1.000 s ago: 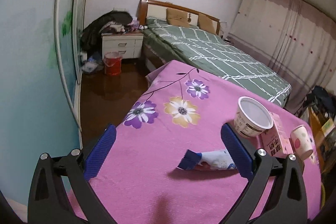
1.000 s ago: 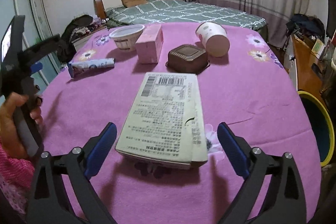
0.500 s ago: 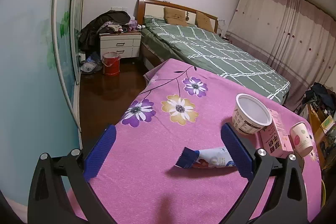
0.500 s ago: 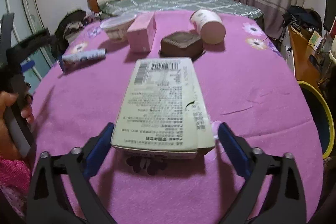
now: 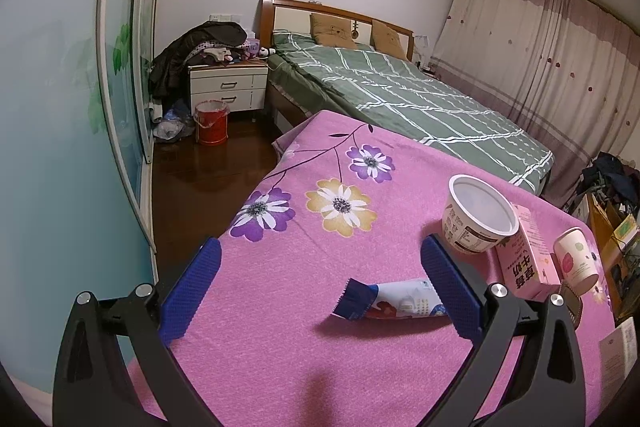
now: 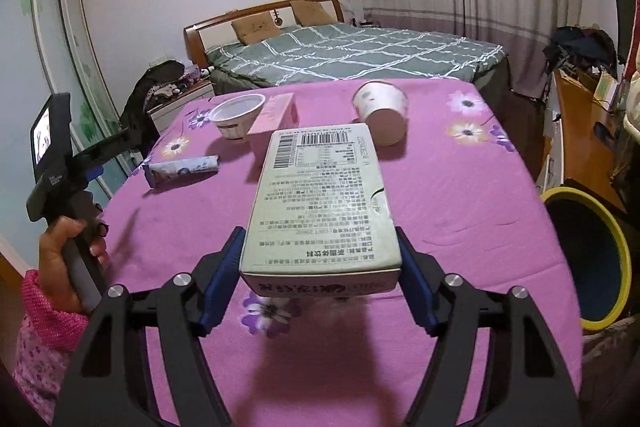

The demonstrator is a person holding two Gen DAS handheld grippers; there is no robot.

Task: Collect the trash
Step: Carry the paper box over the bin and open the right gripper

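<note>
My right gripper is clamped on the near end of a pale green flat cardboard box printed with barcodes. Its blue pads press the box's two long sides, and the box looks lifted clear of the pink flowered tablecloth, judging by the shadow beneath it. The box's long axis runs straight away from me toward 12 o'clock, so most of its length hangs out beyond my fingertips.

The relation my next move turns on: the round bin with a yellow rim and dark blue inside sits off the table edge at my 3 o'clock, lower than the tabletop. I judge I must swing the box rightward and clear the edge before letting go; since I grip only one end, the far end may sag or swing.

My left gripper hangs spread wide and empty above the cloth. A crumpled blue and white snack wrapper lies on the cloth between its fingers, nearer the right pad, its long axis crosswise from 9 to 3 o'clock. Past it, toward 1 o'clock, stand a white paper bowl with brown print, a pink milk carton beside it, and a white paper cup with a pink pattern. The left hand is plainly nearer that group, the right nearer the bin.
</note>
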